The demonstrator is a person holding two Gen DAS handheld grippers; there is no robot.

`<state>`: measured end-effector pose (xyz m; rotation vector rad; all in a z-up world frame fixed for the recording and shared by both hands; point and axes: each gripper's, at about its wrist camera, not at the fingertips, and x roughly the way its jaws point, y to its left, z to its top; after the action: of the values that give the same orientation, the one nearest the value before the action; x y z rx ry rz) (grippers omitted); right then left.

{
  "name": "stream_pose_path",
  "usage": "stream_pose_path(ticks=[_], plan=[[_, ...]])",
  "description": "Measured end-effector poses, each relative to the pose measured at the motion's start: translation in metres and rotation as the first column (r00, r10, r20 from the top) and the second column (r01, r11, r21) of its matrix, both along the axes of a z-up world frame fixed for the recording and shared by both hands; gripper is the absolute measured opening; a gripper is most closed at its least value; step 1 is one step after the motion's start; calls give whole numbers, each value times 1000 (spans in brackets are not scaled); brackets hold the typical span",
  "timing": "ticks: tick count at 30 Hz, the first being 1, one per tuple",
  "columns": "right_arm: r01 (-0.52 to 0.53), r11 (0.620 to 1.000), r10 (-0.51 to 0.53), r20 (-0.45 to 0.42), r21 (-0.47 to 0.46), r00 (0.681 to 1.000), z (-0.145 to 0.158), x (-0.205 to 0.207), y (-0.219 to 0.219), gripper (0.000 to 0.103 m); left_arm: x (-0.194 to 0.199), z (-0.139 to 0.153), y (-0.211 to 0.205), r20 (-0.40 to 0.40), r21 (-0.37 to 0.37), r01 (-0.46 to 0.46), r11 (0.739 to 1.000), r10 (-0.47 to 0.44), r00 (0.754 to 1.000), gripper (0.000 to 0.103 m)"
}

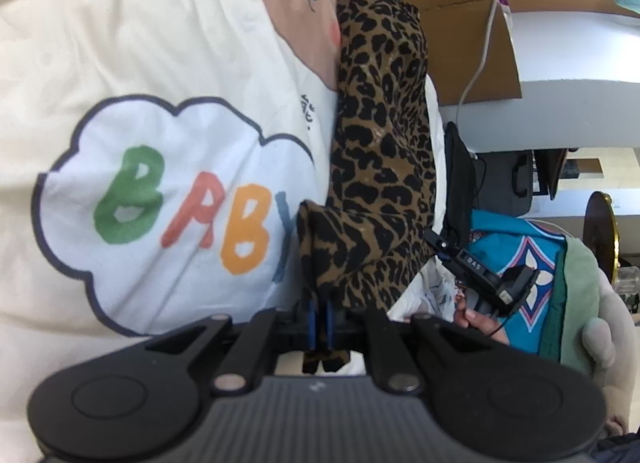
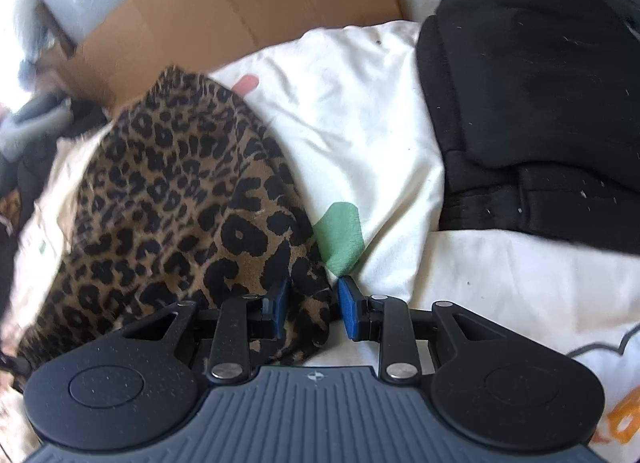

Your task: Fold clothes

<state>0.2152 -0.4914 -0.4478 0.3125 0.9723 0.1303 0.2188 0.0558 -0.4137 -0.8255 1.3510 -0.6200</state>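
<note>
Left wrist view: left claw is clamped shut on a corner of the leopard-print brown-and-black fabric garment; the blue pads pinch the cloth, and a bit of hem pokes out below them. The garment stretches away from the claw as a long narrow band, lying over the cream bed cover with a "BABY" cloud print. It runs along the cover's right side, near the bed's far-right edge. A brown cardboard box with a white cable sits beyond. The other gripper's black body and part of a hand show at the right, next to a teal patterned cloth.

Right wrist view: right claw is part-way apart. A bunched fold of the same leopard garment sits between the blue pads. The left pad touches cloth, while the right pad shows a gap, so it reads as not pinching. The view is blurred, so contact is uncertain. A folded black garment lies on the cover toward the far-right corner, which looks like one item done. The cardboard box is behind.

Progress: judged early-to-mid on this piece. The leopard garment is narrowed and held by one corner, but it is bunched and not squared. Remaining: secure the second corner, bring the ends together, flatten, stack.
</note>
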Motion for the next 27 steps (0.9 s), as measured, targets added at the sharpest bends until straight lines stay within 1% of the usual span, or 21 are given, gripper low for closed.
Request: stream_pose_path(ticks=[2, 3, 4, 5, 7, 8, 9, 18, 24, 27], plan=[[-9, 1000, 9, -8, -8, 1000, 0, 3, 1, 33, 0, 0, 0, -1, 5, 0, 1000, 0, 1000, 5], [-14, 1000, 14, -11, -12, 1000, 1, 3, 2, 26, 0, 0, 0, -1, 7, 2, 1000, -2, 1000, 5], [-20, 1000, 20, -15, -16, 1000, 2, 4, 3, 24, 0, 0, -1, -1, 9, 2, 1000, -2, 1000, 5], [-25, 1000, 25, -19, -18, 1000, 3, 4, 4, 18, 1, 0, -1, -1, 10, 2, 1000, -2, 1000, 5], [-31, 999, 30, -25, -18, 999, 6, 3, 4, 12, 1, 1, -1, 0, 10, 0, 1000, 0, 1000, 5], [-29, 1000, 28, -25, -12, 999, 9, 2, 3, 6, 1, 3, -2, 1, 9, 0, 1000, 0, 1000, 5], [-24, 1000, 24, -24, -3, 999, 11, 0, 1, 5, 1, 4, -2, 2, 9, 0, 1000, 0, 1000, 5], [34, 996, -33, -15, 87, 999, 32, -31, -7, 3, -11, 36, -5, 40, -7, 10, 1000, -10, 999, 5], [65, 984, -58, -43, 168, 997, 37, -58, -7, 3, -27, 62, 0, 73, -15, 12, 1000, -11, 997, 5], [80, 974, -68, -60, 213, 996, 37, -76, -3, 3, -33, 76, 10, 91, -10, -4, 1000, 5, 996, 5]])
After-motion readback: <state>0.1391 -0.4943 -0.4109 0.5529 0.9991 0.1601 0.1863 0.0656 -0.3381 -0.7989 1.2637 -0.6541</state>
